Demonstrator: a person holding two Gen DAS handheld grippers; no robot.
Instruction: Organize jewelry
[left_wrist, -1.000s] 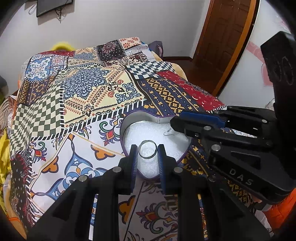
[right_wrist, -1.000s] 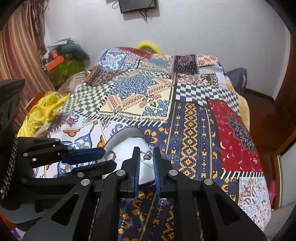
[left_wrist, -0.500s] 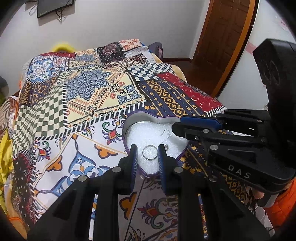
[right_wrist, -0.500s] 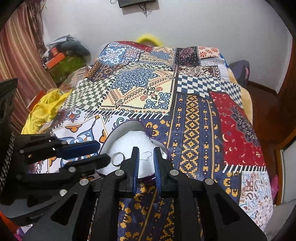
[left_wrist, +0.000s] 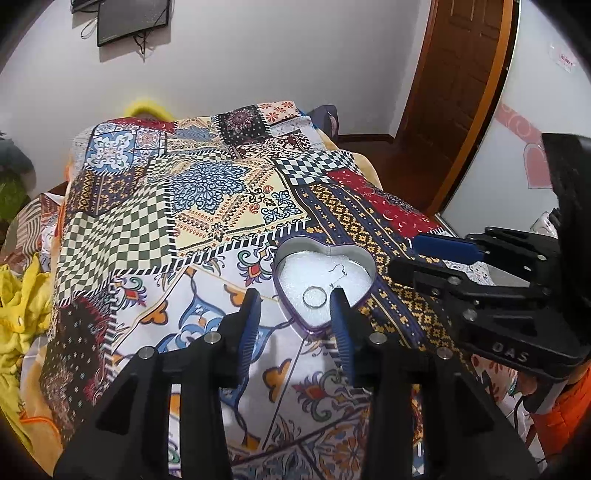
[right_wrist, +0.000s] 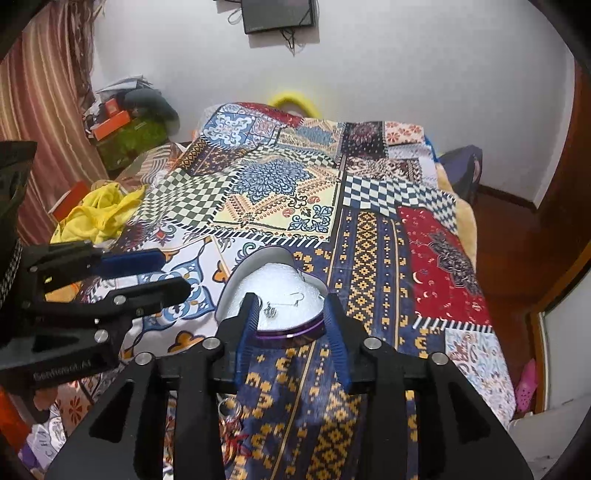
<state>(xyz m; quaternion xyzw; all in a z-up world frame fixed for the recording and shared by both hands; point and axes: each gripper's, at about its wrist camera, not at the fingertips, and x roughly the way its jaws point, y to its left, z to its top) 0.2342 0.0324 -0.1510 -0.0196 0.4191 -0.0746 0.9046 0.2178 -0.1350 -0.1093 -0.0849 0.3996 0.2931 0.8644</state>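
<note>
home bedroom; patchwork-covered bed

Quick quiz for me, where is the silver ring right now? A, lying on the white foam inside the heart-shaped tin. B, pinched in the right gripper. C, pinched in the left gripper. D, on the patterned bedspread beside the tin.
A: the ring lies flat on the white foam inside the heart-shaped tin, and both the left gripper and right gripper are open and empty.

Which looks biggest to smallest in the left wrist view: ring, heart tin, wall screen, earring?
1. Heart tin
2. Wall screen, close to the tin in apparent size but far away, so really bigger
3. Ring
4. Earring, thin wire, about ring-sized; that pair is unsure
</note>
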